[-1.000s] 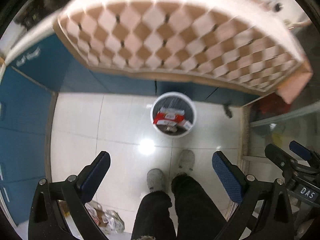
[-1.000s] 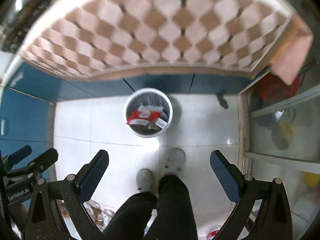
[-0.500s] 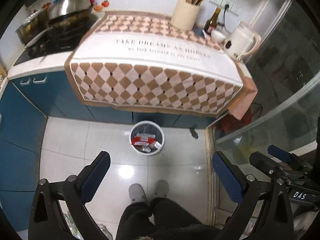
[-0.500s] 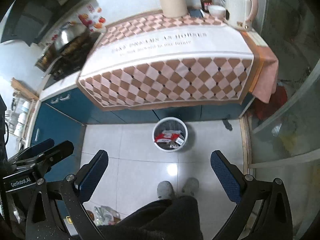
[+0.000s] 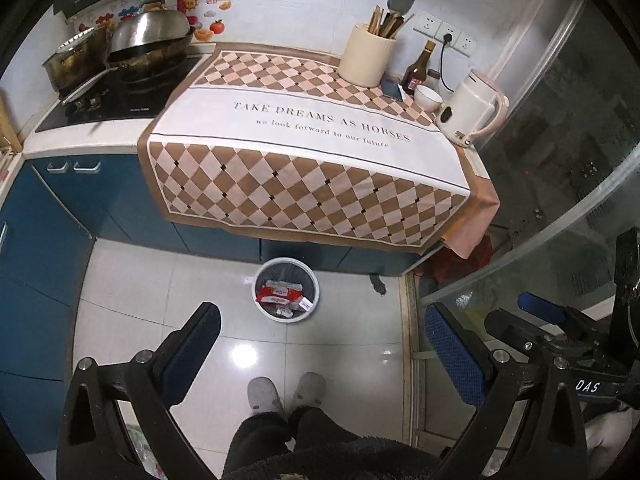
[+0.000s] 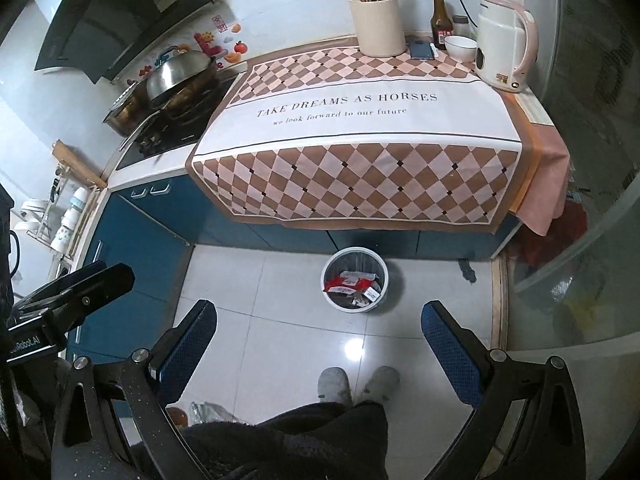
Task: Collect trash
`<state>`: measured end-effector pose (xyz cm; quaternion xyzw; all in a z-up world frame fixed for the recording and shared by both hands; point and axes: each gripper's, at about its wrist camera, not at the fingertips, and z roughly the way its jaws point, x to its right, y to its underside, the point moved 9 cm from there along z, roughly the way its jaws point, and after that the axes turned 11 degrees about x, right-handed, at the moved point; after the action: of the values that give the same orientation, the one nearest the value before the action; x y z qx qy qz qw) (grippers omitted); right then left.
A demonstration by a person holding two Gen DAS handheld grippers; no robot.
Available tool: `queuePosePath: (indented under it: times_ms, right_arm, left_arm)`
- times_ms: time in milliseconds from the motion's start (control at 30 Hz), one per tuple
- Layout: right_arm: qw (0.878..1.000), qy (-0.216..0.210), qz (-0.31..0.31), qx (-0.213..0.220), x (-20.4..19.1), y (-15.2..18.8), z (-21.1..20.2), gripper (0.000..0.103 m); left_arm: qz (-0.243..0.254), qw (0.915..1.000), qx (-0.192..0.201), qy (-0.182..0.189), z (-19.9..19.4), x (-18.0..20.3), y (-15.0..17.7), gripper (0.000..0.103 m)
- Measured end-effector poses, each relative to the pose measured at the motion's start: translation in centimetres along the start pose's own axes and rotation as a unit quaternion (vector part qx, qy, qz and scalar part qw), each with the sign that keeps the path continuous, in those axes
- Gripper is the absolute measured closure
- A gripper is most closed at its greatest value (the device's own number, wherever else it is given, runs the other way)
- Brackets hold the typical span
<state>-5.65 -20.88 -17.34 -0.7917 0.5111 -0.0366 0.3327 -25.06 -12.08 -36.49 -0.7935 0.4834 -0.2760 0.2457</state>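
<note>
A white round trash bin (image 5: 306,278) stands on the tiled floor below the counter edge; it also shows in the right wrist view (image 6: 334,266). Inside it lie red and white wrappers (image 5: 279,293) (image 6: 349,283). My left gripper (image 5: 322,320) is open and empty, held high above the floor. My right gripper (image 6: 318,318) is open and empty at about the same height. The right gripper's body shows at the right in the left wrist view (image 5: 560,344), and the left gripper's body at the left in the right wrist view (image 6: 68,296).
A counter with a checkered cloth (image 5: 308,160) (image 6: 360,152) holds a utensil jar (image 5: 368,56), bottle (image 5: 418,68), bowl (image 5: 428,98) and white kettle (image 5: 470,110). A stove with pans (image 5: 132,52) is at left. Blue cabinets (image 5: 44,240), glass partition (image 5: 560,200), my feet (image 5: 286,392).
Both grippers have risen well away from the bin. The counter top with its items has come into view and the bin looks smaller. Both grippers stay open.
</note>
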Motion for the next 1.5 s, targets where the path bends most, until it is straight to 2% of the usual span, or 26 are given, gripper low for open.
queuePosePath:
  times_ms: [567,1500]
  right_arm:
    - [1.0,-0.025,0.005,-0.017,-1.1,0.1,0.9,0.0]
    - [0.999,-0.028,0.01,-0.02,-1.7,0.1,1.5,0.0]
  left_arm:
    - [-0.003,0.9998,-0.018,0.0,0.3,-0.5,0.6,0.0]
    - [-0.014,0.9998,-0.014,0.008,0.2,-0.8,0.4,0.0]
